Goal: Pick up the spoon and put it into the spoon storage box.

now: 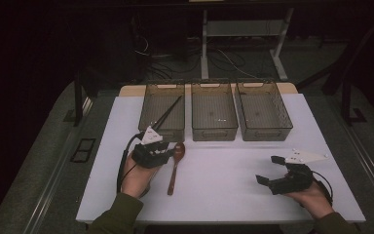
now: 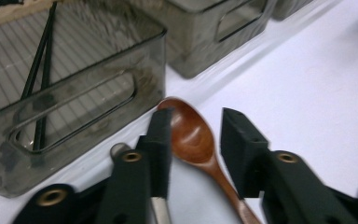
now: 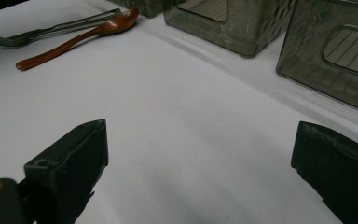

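Note:
A brown wooden spoon lies on the white table, its bowl toward the bins. My left gripper is low over that bowl. In the left gripper view the spoon lies between the two black pads; the left pad is at the bowl's edge and the right pad stands a little off it, so my left gripper is open. A metal fork handle runs under the left jaw. My right gripper rests open near the front right, and my right gripper has bare table between its jaws.
Three translucent grey bins stand side by side at the back: the left bin holds black chopsticks, then the middle bin and the right bin. The fork lies beside the spoon.

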Motion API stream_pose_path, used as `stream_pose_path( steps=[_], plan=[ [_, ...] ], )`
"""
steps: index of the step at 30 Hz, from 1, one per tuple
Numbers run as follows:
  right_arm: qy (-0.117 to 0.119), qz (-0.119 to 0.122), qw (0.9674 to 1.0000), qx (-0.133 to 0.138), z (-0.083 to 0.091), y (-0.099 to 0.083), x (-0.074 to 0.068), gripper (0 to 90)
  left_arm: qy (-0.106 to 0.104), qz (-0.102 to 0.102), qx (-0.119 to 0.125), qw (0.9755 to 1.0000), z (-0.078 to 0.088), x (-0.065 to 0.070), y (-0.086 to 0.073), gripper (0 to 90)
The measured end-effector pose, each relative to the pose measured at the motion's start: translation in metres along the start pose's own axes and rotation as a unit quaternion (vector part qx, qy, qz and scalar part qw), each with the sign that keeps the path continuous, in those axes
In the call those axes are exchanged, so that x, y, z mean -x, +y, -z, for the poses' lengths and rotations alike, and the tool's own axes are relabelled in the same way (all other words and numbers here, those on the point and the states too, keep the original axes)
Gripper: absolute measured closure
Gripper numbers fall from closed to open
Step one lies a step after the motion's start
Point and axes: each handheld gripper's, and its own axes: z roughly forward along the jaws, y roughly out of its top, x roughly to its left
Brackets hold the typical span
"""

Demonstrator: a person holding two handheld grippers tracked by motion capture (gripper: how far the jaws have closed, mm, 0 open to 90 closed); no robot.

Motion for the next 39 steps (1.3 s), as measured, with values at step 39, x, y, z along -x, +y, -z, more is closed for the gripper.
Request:
stream_pose_path(
  steps=[39],
  plan=[
    [-0.001,-0.002,1.0,-0.004,0.0,-0.001,0.0,4.0,0.022,0.015,-0.076,0.9967,-0.07,-0.016,0.002,88.9]
  ],
)
